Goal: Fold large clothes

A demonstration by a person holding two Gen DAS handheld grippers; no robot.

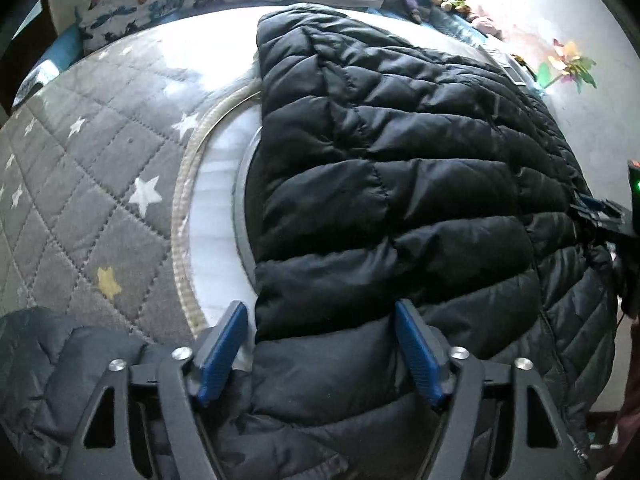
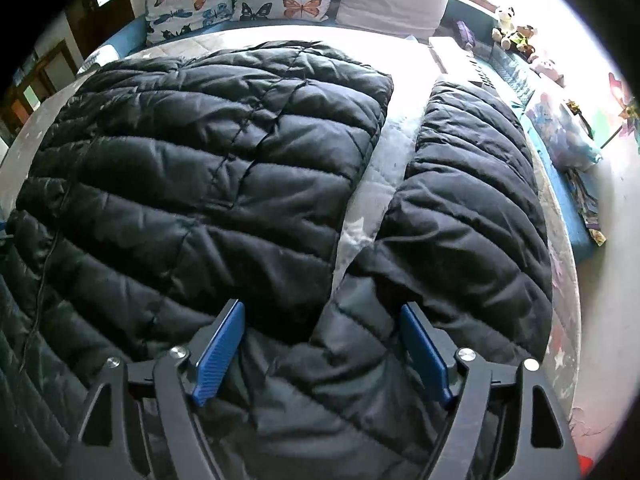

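Lying spread on the bed, the black quilted puffer jacket (image 2: 208, 168) looks light, puffy and slippery. Both the left tongs (image 1: 320, 352) and right tongs (image 2: 322, 354) gape wide, holding nothing; pinching a hem or sleeve (image 2: 476, 216) edge seems the safest hold.

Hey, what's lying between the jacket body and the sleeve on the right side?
Only a bare strip of the pale quilted bedcover separates the jacket body from the sleeve. It narrows toward the shoulder, where the two join. The right wrist view shows it.

readable text: none in either view.
flat white box with dark print (image 2: 466, 62), far right on the bed: lettering too blurred to read.
black quilted puffer jacket (image 2: 208, 168): no visible label or brand.
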